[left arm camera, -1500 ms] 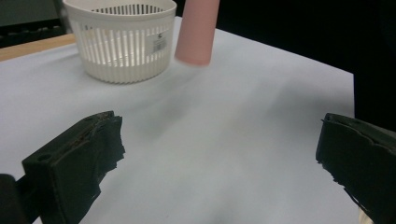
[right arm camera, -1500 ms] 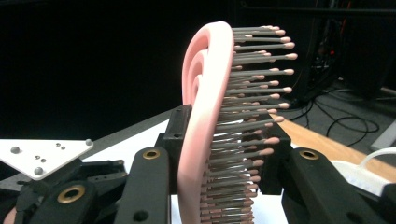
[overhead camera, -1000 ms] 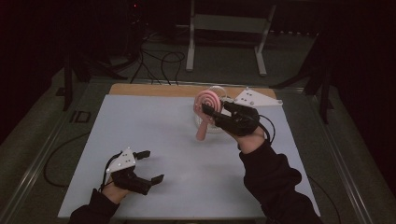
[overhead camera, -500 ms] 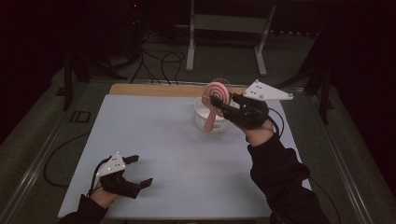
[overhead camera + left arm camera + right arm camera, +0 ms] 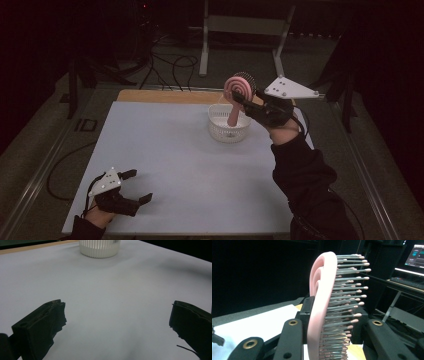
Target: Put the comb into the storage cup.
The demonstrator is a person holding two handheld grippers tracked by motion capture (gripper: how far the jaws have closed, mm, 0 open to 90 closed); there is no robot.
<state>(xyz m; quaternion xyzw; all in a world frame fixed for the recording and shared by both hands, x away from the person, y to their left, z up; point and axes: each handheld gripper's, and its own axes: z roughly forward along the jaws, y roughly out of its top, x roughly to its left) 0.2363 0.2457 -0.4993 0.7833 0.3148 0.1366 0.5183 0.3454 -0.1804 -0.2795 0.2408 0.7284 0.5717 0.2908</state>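
Right claw [image 5: 248,101] is clamped on the pink hairbrush [image 5: 236,95] by its head and has lifted it since a second ago: earlier the brush hung low beside the white basket [image 5: 228,125], now it stands upright above the basket, handle end pointing down toward the inside, head well over the rim. My read: the brush is either on its way into the basket or just pulled out; I can't tell which from here.

Left claw [image 5: 135,186] has slid back toward the near left corner of the table [image 5: 165,150]; its jaws stand wide apart with nothing between them, idle, just above the surface.

Materials: the brush is smooth pink plastic with a raised spiral on the back of a round paddle head; in the right gripper view the brush [image 5: 322,302] shows grey pins with small pink ball tips standing out to one side. The basket is round, white, ribbed or slotted plastic, seen in the left gripper view [image 5: 100,248]. The table top is flat, matte, pale grey-white, with a wooden strip along the far edge.
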